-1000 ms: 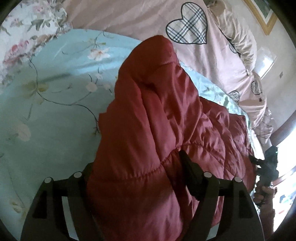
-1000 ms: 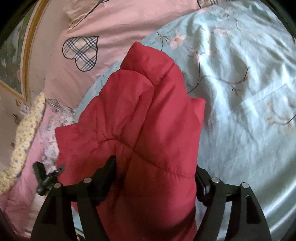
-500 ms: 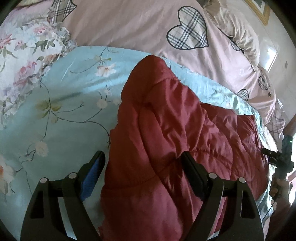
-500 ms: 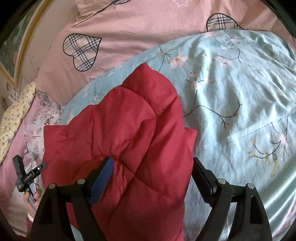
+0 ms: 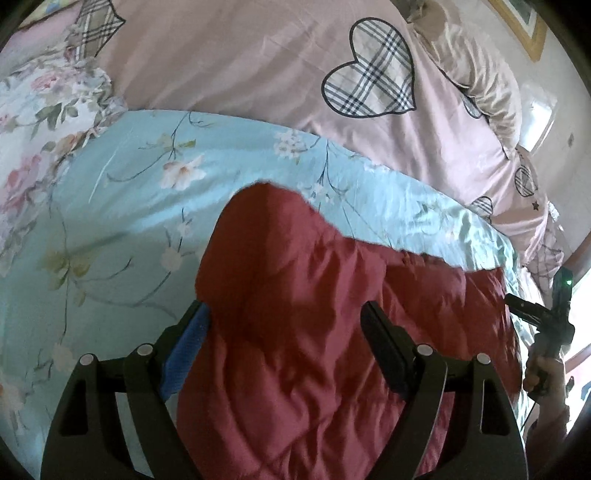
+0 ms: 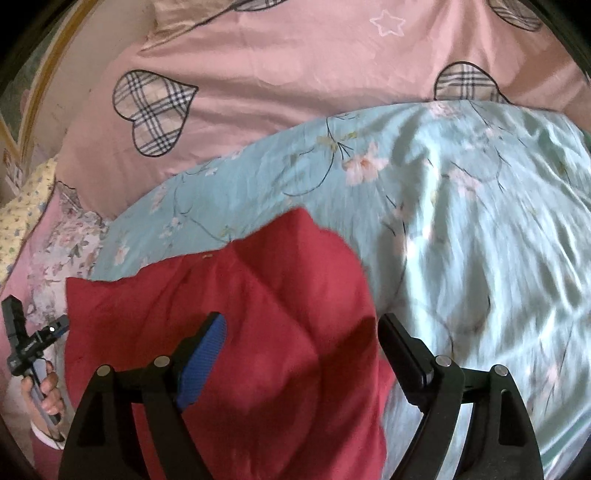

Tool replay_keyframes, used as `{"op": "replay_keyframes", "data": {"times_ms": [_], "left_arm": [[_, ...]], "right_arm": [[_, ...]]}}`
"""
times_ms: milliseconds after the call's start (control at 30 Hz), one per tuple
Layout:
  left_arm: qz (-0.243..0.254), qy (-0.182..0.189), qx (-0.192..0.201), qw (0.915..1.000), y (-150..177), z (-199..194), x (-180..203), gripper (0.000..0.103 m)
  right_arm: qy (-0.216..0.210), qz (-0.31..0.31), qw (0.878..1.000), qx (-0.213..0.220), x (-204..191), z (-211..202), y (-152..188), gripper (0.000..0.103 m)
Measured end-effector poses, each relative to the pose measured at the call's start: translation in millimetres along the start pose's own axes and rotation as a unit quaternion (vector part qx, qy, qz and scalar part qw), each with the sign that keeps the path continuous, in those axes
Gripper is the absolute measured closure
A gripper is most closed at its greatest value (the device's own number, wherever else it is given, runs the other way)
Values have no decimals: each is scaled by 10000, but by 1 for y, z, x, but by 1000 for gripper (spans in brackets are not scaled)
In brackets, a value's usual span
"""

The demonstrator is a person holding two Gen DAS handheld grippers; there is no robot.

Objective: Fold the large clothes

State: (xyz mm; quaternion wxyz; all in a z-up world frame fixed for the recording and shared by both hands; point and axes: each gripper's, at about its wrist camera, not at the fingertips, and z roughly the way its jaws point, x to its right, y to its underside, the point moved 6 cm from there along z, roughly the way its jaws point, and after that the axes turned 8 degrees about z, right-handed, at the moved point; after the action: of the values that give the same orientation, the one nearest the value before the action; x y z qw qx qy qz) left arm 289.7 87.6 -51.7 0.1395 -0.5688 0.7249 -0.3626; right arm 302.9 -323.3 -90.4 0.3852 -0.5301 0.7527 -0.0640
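Observation:
A red quilted jacket lies folded and bunched on a light blue floral bedspread. In the left wrist view my left gripper stands open, with a fold of the jacket between its fingers. The blue pad is bare and does not press on the cloth. In the right wrist view the jacket fills the lower left. My right gripper is open over its right edge, with its blue pad uncovered. Each view shows the other gripper at the jacket's far side, held by a hand.
A pink duvet with plaid hearts lies bunched behind the bedspread. A floral pillow is at the far left. A framed picture hangs on the wall. The bedspread runs on to the right of the jacket.
Both grippers have drawn back and risen. The jacket fold that stood up between the jaws has sunk onto the bed, and both blue pads now show.

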Motion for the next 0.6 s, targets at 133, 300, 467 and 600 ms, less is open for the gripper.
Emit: {"op": "replay_keyframes", "data": {"times_ms": [133, 300, 467, 600], "left_arm": [[203, -227, -75, 9995, -10, 18, 2, 20], [404, -431, -268, 9979, -13, 30, 4, 92], [446, -570, -48, 9974, -32, 21, 8, 94], [398, -664, -42, 9970, -51, 30, 5, 94]], "right_arm": [[105, -26, 9999, -120, -3, 16, -8, 33], [218, -225, 9994, 161, -16, 4, -9, 84], [360, -210, 9971, 638, -26, -13, -27, 87], [528, -111, 9963, 676, -25, -1, -44, 88]]}}
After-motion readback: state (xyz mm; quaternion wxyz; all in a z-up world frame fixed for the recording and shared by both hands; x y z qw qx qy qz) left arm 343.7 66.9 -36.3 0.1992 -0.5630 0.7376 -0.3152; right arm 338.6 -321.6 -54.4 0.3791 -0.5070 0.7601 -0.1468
